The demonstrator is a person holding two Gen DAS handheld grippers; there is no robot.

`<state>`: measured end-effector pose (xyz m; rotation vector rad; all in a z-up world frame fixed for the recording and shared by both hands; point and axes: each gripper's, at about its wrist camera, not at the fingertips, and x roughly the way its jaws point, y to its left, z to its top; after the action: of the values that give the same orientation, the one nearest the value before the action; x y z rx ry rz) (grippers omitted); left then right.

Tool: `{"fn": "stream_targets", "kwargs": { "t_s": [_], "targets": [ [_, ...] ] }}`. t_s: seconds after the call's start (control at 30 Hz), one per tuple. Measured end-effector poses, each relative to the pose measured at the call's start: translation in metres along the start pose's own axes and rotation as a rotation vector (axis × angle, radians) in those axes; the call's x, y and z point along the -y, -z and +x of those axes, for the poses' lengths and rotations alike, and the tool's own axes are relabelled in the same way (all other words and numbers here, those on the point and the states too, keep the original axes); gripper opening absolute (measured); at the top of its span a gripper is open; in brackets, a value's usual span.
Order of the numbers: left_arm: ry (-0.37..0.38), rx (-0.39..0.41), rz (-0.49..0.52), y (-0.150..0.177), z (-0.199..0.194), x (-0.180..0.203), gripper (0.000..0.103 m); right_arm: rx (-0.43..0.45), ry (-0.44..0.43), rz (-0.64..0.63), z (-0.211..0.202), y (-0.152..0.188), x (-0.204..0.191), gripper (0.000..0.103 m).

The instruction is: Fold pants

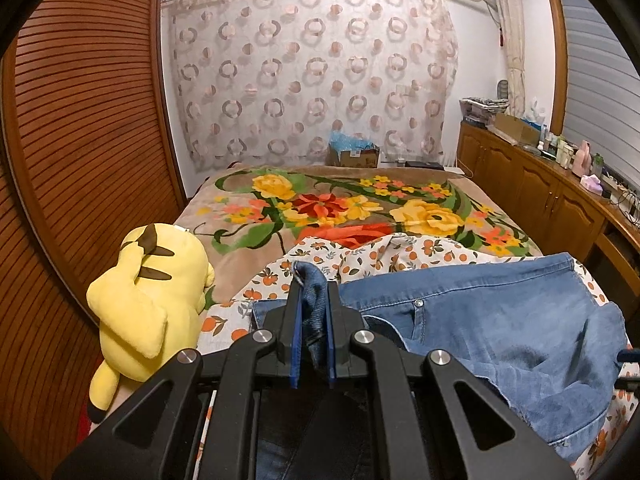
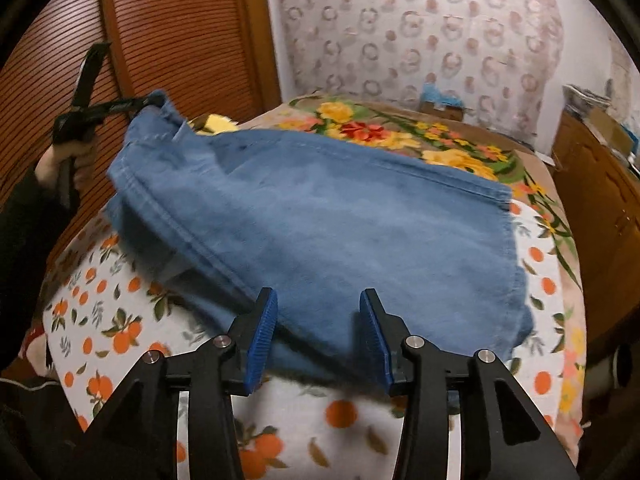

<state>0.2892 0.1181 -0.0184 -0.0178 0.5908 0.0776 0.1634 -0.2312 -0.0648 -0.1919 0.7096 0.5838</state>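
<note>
Blue denim pants (image 2: 320,220) lie folded across the orange-print sheet (image 2: 120,320) on the bed. My left gripper (image 1: 314,284) is shut on a bunched fold of the pants (image 1: 500,320) and holds that corner raised. In the right wrist view the left gripper (image 2: 140,103) shows at the upper left, held by a hand (image 2: 56,164), pinching the lifted corner. My right gripper (image 2: 318,300) stands open just above the near edge of the denim. Its blue pads (image 2: 262,336) are apart and do not press the cloth.
A yellow plush toy (image 1: 148,300) lies at the bed's left edge, next to a slatted wooden door (image 1: 80,140). A floral blanket (image 1: 360,208) covers the far half of the bed. Wooden cabinets (image 1: 540,192) with clutter on top run along the right. A cardboard box (image 1: 354,156) stands beyond the bed.
</note>
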Motion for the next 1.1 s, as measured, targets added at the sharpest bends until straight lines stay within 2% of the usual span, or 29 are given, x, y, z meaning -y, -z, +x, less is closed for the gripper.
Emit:
{"fn": "stream_targets", "kwargs": {
  "t_s": [0.13,0.27,0.3,0.33,0.37,0.4,0.53,0.7,0.9,1.0,1.1],
  "targets": [
    [0.001,0.002,0.002,0.0,0.0,-0.001,0.011,-0.01,0.008,-0.043,0.001,0.003,-0.005,0.052],
    [0.003,0.008,0.0,0.002,-0.002,-0.003,0.011,-0.052,0.07,-0.085,0.01,0.007,-0.002,0.052],
    [0.003,0.011,0.001,0.002,-0.002,-0.001,0.011,-0.06,0.081,-0.092,0.012,0.008,-0.001,0.045],
    [0.003,0.013,0.0,0.003,-0.003,-0.002,0.011,-0.058,0.087,-0.096,0.012,0.008,0.002,0.034],
    [0.005,0.015,-0.001,0.003,-0.004,-0.003,0.011,-0.054,0.087,-0.096,0.012,0.006,0.002,0.015],
    [0.005,0.017,-0.001,0.003,-0.004,-0.002,0.011,-0.05,0.086,-0.091,0.011,0.004,0.006,0.006],
    [0.007,0.02,-0.011,0.0,-0.003,-0.005,0.011,0.01,0.116,-0.087,0.0,-0.016,0.017,0.003],
    [0.008,0.019,-0.012,-0.002,-0.002,-0.008,0.011,0.088,0.177,-0.086,-0.008,-0.058,0.034,0.003],
    [0.02,-0.007,-0.024,-0.01,0.012,-0.01,0.011,0.088,0.218,-0.103,0.028,-0.095,0.045,0.003],
    [0.037,-0.044,-0.046,-0.01,0.024,-0.011,0.019,0.051,0.235,-0.109,0.061,-0.107,0.048,0.003],
    [0.052,-0.058,-0.076,-0.008,0.026,-0.016,0.036,0.001,0.251,-0.108,0.092,-0.117,0.052,0.003]
  ]
}}
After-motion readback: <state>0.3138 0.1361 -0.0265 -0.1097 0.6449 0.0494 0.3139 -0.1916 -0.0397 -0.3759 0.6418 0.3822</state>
